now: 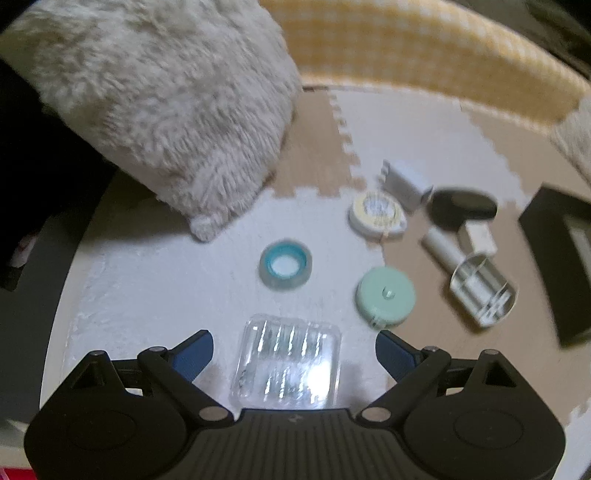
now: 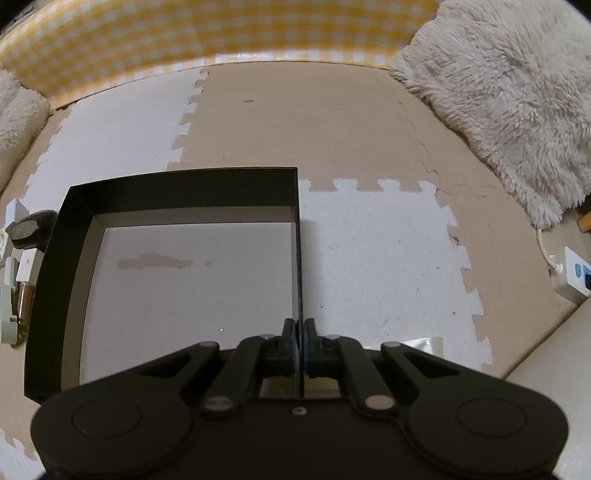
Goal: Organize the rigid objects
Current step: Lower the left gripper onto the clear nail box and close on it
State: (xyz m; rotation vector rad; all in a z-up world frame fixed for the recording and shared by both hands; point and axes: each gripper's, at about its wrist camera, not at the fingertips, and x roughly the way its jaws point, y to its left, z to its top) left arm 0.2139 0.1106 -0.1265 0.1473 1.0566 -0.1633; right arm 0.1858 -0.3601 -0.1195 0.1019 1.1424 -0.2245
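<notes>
Clear case (image 1: 286, 363) lies between the wide-open left hand-held gripper (image 1: 294, 352); right hand-held gripper (image 2: 299, 334) pinches the box wall (image 2: 298, 258).

soft, even indoor light in both views; the left wrist view is motion-blurred throughout, with white glare on the clear plastic case (image 1: 286, 360), while the right wrist view is sharp, the black box (image 2: 177, 186) shading its floor; fisheye bends the checked yellow edge (image 2: 221, 33), corners fall dark
</notes>
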